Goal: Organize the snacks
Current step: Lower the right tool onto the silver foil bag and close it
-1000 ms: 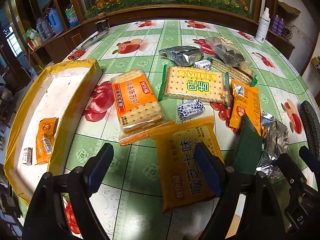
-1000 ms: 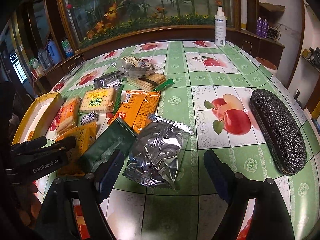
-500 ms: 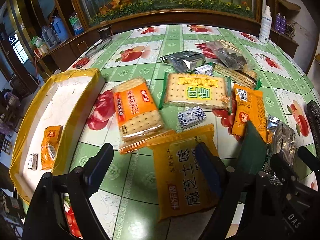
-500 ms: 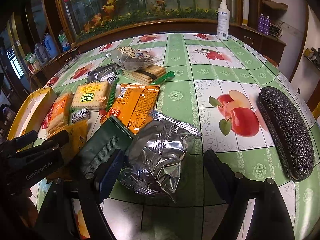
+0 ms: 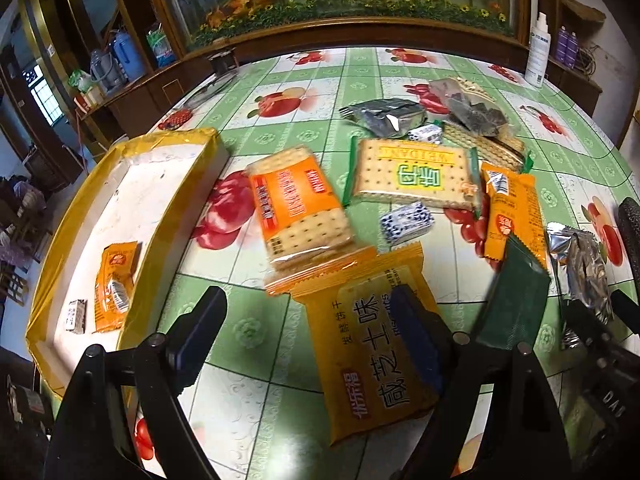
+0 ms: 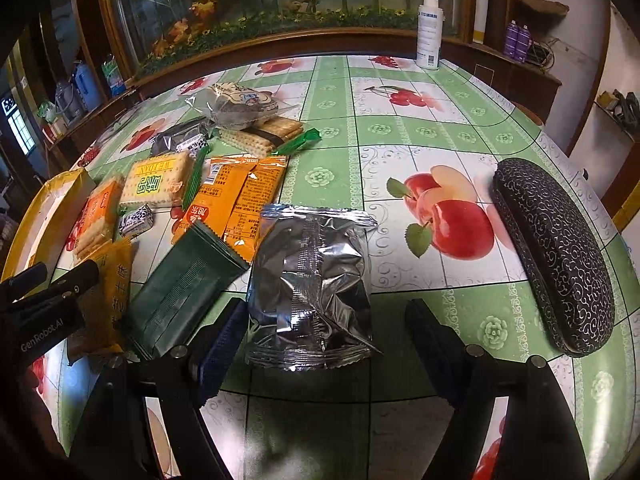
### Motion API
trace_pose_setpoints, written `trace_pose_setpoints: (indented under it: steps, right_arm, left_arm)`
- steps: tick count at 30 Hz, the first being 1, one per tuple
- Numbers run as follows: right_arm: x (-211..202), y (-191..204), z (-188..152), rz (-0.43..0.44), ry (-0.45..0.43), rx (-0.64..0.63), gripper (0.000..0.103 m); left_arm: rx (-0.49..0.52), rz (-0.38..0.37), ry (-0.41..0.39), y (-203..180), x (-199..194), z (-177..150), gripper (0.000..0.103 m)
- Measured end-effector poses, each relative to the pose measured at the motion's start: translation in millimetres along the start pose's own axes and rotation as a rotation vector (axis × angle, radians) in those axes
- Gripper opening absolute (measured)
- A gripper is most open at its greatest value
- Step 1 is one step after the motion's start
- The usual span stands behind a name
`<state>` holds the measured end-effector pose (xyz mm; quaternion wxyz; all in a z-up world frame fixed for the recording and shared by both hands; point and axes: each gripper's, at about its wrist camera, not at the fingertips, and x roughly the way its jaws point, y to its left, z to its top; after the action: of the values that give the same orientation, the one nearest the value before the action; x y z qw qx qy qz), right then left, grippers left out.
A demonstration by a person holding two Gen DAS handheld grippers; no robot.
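The right claw [image 6: 320, 344] is spread wide and sits low over the crinkled silver foil snack pouch [image 6: 312, 284], whose near sealed edge lies between the two dark fingers [image 6: 218, 344]; neither pad looks to be touching the foil yet, though the left one is just beside it. The pouch lies flat on the green fruit-print worktop [image 6: 400, 136], its side against the dark green ridged sachet [image 6: 184, 284]; the black patterned glasses case [image 6: 556, 252] lies well apart to the right.

Over on the other side, the left claw [image 5: 312, 340] is open too, holding nothing, hovering above the big orange biscuit packet with Chinese lettering [image 5: 372, 336]; one finger overlaps that packet in the view, contact cannot be told. The yellow-rimmed cardboard tray [image 5: 192, 148] waits at the left with one small orange sachet [image 5: 116, 280] and a tiny white wrapped sweet [image 5: 76, 314] already inside; the rest of the snacks are spread out on the cloth, so the sorting looks to be at an early stage.

The step in hand looks like a pick of the silver pouch; doing it well means centring the claw on the pouch's lower body, not just the thin crimped seal, which could slip; closing gently, since the puffy foil will crush and crackle; keeping the left finger clear of the green sachet so it isn't dragged along; then lifting straight up before carrying it across the other packets towards the tray.
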<state>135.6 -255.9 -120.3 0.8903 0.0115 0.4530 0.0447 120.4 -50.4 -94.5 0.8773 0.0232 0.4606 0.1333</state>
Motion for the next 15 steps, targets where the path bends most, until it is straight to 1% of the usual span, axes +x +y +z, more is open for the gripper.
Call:
trace_pose_setpoints:
  steps: [3, 8, 11, 14, 15]
  right_arm:
    - [-1.0, 0.6, 1.2, 0.027, -0.006, 0.006, 0.082]
    - [5.3, 9.9, 4.8, 0.033, -0.001, -0.023, 0.082]
    - [8.7, 9.9, 7.0, 0.029, -0.001, -0.026, 0.08]
    - [10.1, 9.0, 7.1, 0.023, -0.002, -0.031, 0.078]
    - [10.1, 8.7, 7.1, 0.019, -0.004, -0.031, 0.076]
  left_arm:
    - [-0.029, -0.029, 0.01, 4.2, -1.7, 0.9, 0.085]
    - [-0.002, -0.039, 0.01, -6.3, -5.4, 0.5, 0.085]
    - [0.001, 0.01, 0.012, -11.7, -0.7, 1.1, 0.085]
    - [-0.028, 0.03, 0.015, -14.2, -2.0, 1.1, 0.085]
    - [-0.014, 0.037, 0.015, -19.8, -2.8, 0.6, 0.085]
